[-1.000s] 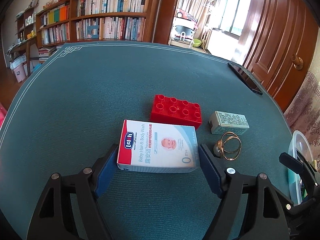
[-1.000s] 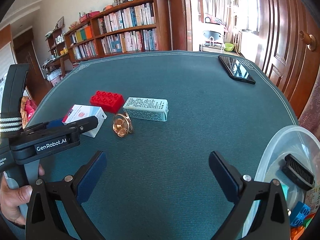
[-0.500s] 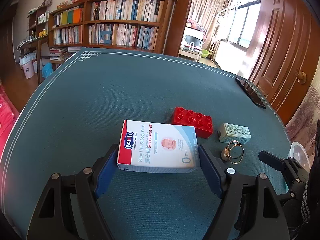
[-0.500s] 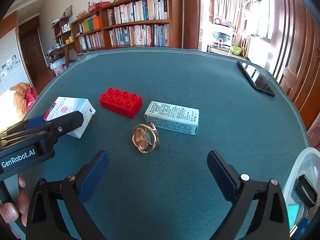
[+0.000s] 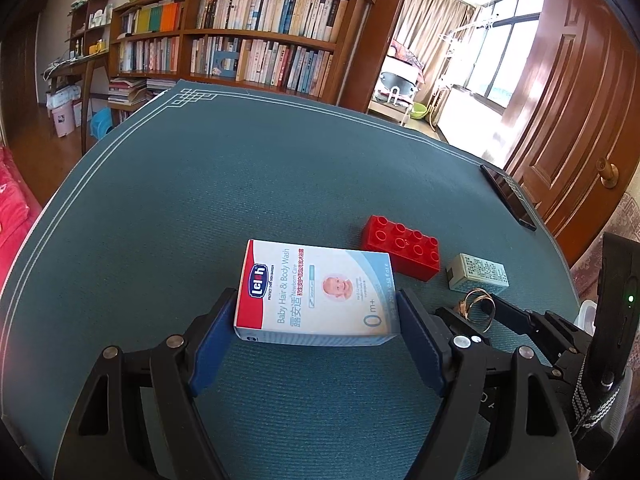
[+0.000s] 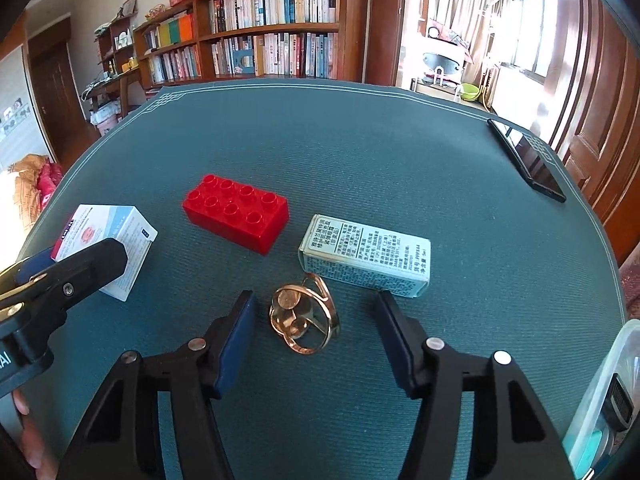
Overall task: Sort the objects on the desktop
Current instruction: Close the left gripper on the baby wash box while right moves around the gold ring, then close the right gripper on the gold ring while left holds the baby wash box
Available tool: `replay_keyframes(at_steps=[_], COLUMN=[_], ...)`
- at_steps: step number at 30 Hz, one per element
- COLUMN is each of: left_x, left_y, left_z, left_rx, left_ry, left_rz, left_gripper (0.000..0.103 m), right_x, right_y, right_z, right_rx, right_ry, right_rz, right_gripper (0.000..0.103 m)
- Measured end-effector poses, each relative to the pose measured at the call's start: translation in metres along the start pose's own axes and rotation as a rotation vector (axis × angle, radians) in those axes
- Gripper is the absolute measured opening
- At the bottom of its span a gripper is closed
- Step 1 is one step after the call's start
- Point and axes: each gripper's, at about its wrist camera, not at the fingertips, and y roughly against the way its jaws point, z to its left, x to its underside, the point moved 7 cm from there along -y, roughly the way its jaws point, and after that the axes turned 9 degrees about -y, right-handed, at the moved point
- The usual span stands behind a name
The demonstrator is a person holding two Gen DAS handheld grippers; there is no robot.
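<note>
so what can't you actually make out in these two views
- Clear container, right wrist view: cut off by the frame edge, contents mostly unseen.
- Gold ring, left wrist view: partly behind the right gripper.
- Small green-white box: print too small to read.
- Baby wash box, right wrist view: partly hidden by the left gripper.

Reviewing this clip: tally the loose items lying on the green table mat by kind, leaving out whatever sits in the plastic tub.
Cardboard boxes: 2, baby wash box, small green box
Toy bricks: 1, red brick
Gold ring holders: 1, gold ring holder
Phones: 1, black phone
Total: 5
</note>
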Motion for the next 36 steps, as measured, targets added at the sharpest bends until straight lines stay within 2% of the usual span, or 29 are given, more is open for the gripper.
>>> replay_keyframes(at_steps=[9, 23, 30, 36], left_x=[0.004, 0.007, 0.007, 0.006], left_y=[-0.002, 0.004, 0.008, 0.017], left_z=[-0.009, -0.023, -0.031, -0.048], left_rx=[0.016, 0.033, 0.034, 0.050], left_ry=[-0.023, -0.052, -0.071, -0.116], left_rz=[0.012, 0.005, -0.006, -0.029], left_gripper=[0.081, 0.081, 0.081, 0.081], right_x=[0.004, 0.037, 0.042, 0.043], right_y=[0.007, 0.049, 0.076, 0.103], right_z=[-0.005, -0.034, -0.042, -0.062], right_rx=[0.012, -0.008, -0.019, 0.010], right_ry=[-0.014, -0.141, -0.162, -0.186], right_rz=[-0.009, -0.010, -0.050, -0.100], right_gripper=[0.037, 0.037, 0.037, 0.037])
